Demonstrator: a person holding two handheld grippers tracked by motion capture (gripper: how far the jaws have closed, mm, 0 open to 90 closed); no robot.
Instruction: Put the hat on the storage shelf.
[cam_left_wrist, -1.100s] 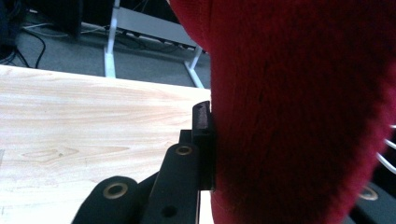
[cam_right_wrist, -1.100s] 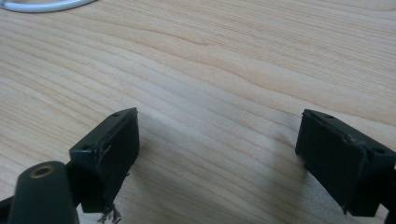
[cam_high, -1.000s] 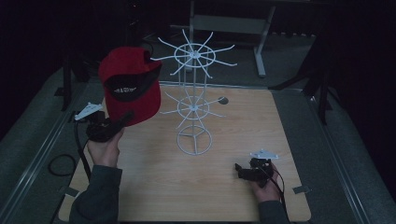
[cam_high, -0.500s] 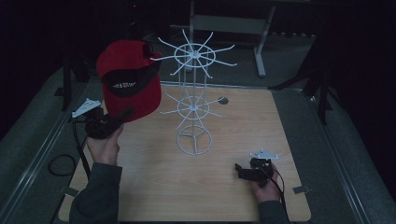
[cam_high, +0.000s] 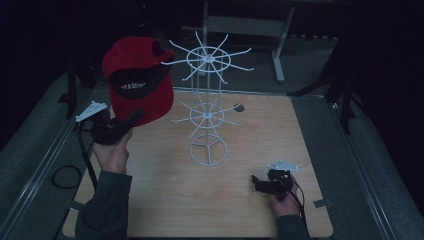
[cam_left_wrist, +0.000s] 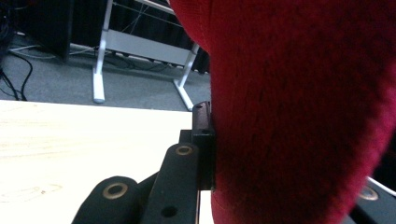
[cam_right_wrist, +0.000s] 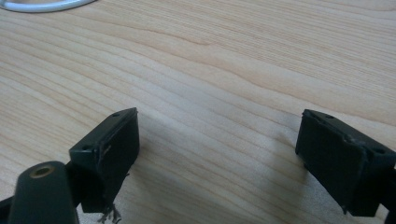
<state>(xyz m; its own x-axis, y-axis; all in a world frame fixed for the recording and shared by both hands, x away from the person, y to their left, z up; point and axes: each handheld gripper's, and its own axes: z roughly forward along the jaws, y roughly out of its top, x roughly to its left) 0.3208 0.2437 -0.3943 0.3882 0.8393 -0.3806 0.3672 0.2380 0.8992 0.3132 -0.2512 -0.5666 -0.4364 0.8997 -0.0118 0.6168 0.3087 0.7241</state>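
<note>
The counter (cam_high: 165, 200) carries a white wire rack (cam_high: 206, 107) with spoked hooks in two tiers. A red cap (cam_high: 137, 80) hangs in the air to the left of the rack's upper spokes, pinched by its brim in the closed left tongs (cam_high: 131, 120). To hang it well, I'd say lift the crown above a free spoke tip, ease it across, and let go only once a hook carries it. The right tongs (cam_right_wrist: 217, 149) rest gaping and empty on the counter near the rack's base.
</note>
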